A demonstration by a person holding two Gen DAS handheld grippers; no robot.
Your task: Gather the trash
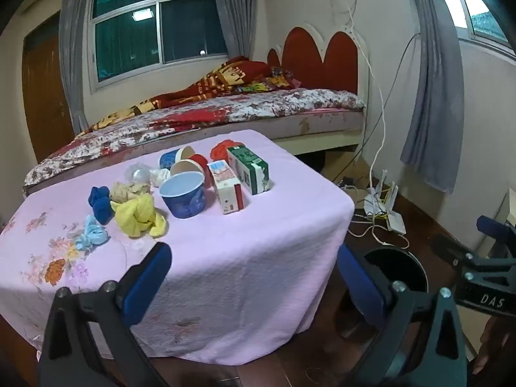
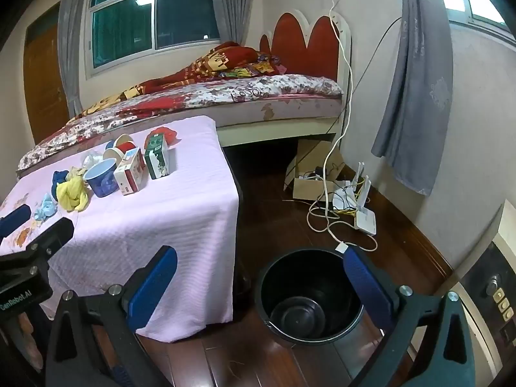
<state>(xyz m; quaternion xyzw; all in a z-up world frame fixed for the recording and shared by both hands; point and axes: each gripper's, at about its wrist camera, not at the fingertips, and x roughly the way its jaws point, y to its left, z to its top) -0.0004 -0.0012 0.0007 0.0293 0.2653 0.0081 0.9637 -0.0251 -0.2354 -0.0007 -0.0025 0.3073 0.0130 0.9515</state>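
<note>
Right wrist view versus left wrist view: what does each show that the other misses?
Only the right wrist view shows the black bin's bare inside and the cardboard box by the bed. Only the left wrist view shows the clear plastic piece clearly. Both share the pink-covered table, blue cup, two cartons, yellow wad, router, and open left gripper and right gripper.

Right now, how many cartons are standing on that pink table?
2. The red-and-white carton stands near the blue bowl; the green carton stands just beyond it, toward the bed. Cups may hide others.
</note>
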